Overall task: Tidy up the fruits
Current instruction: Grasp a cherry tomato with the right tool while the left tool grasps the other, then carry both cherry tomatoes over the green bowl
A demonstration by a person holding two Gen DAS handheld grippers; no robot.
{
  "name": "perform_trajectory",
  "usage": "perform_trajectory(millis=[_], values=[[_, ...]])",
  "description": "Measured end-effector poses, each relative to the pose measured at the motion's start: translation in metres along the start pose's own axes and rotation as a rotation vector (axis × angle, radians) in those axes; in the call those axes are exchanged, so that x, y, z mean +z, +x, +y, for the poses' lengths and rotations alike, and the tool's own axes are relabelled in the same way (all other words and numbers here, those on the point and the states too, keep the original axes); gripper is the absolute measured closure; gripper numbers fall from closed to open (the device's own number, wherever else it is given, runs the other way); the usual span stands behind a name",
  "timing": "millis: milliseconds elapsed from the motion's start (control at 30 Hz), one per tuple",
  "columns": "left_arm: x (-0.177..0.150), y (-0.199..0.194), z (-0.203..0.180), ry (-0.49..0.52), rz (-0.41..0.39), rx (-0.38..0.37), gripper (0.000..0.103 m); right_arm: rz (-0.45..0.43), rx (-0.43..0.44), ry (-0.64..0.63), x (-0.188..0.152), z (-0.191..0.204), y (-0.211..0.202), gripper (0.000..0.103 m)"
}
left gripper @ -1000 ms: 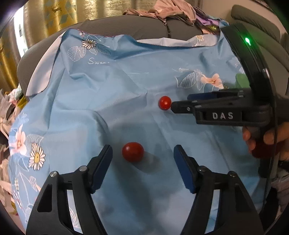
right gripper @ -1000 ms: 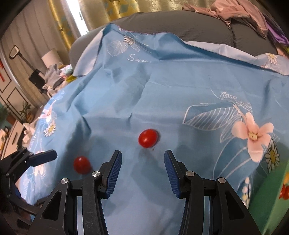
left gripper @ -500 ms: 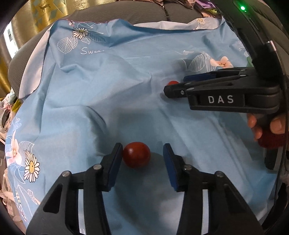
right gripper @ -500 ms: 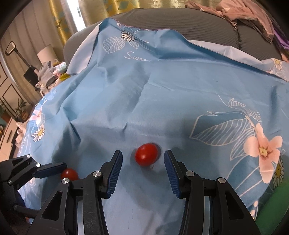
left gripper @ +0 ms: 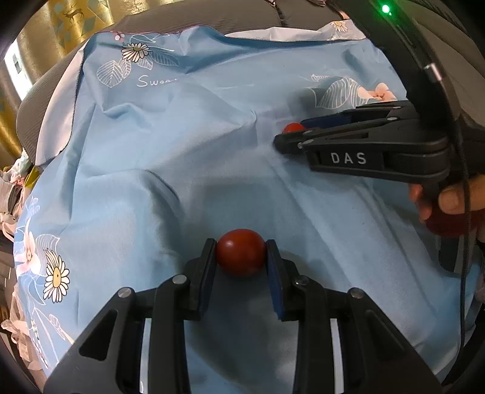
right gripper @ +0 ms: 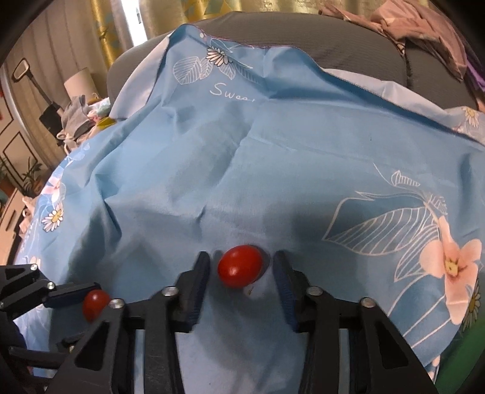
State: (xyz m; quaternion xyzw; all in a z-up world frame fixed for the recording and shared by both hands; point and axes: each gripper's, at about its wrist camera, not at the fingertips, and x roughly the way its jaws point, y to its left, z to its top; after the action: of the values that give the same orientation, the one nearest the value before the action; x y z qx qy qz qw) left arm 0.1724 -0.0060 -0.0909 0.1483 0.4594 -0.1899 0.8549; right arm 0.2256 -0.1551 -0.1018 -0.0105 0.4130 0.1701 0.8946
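Two red cherry tomatoes lie on a blue floral cloth [left gripper: 188, 151]. In the left wrist view the darker tomato [left gripper: 241, 253] sits between the pads of my left gripper [left gripper: 240, 242]. Its jaws are closing and both pads press on the fruit. In the right wrist view the brighter tomato [right gripper: 241, 266] lies between the fingers of my right gripper [right gripper: 241, 254]. Those jaws are closing too, with a small gap left on each side. The left view shows the right gripper [left gripper: 291, 131] from the side, hiding most of its tomato [left gripper: 292, 126].
The cloth [right gripper: 272, 157] is rumpled and covers a grey sofa [right gripper: 348, 39] with clothes [right gripper: 424, 27] piled at the back. A green container edge [right gripper: 460, 357] shows at lower right. A person's hand [left gripper: 448, 203] holds the right gripper's handle. Household clutter [right gripper: 78, 112] stands left.
Both grippers came down toward the cloth around their tomatoes. The left jaws closed from wide apart onto the darker tomato. The right jaws narrowed around the brighter one.
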Motion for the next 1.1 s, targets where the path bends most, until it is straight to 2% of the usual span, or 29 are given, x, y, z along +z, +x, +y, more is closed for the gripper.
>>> perform_trajectory(millis=[33, 333, 667, 1100], values=[[0.000, 0.000, 0.000, -0.008, 0.000, -0.002, 0.072, -0.002, -0.004, -0.001, 0.000, -0.001, 0.000, 0.072], [0.000, -0.012, -0.007, -0.064, -0.012, -0.006, 0.072, -0.024, 0.017, 0.022, -0.004, -0.001, -0.017, 0.073], [0.004, -0.058, -0.040, -0.042, -0.077, -0.003, 0.072, -0.123, 0.068, 0.056, -0.027, -0.004, -0.092, 0.072], [0.030, -0.101, -0.122, 0.067, -0.153, -0.059, 0.072, -0.254, 0.006, 0.119, -0.073, -0.045, -0.199, 0.072]])
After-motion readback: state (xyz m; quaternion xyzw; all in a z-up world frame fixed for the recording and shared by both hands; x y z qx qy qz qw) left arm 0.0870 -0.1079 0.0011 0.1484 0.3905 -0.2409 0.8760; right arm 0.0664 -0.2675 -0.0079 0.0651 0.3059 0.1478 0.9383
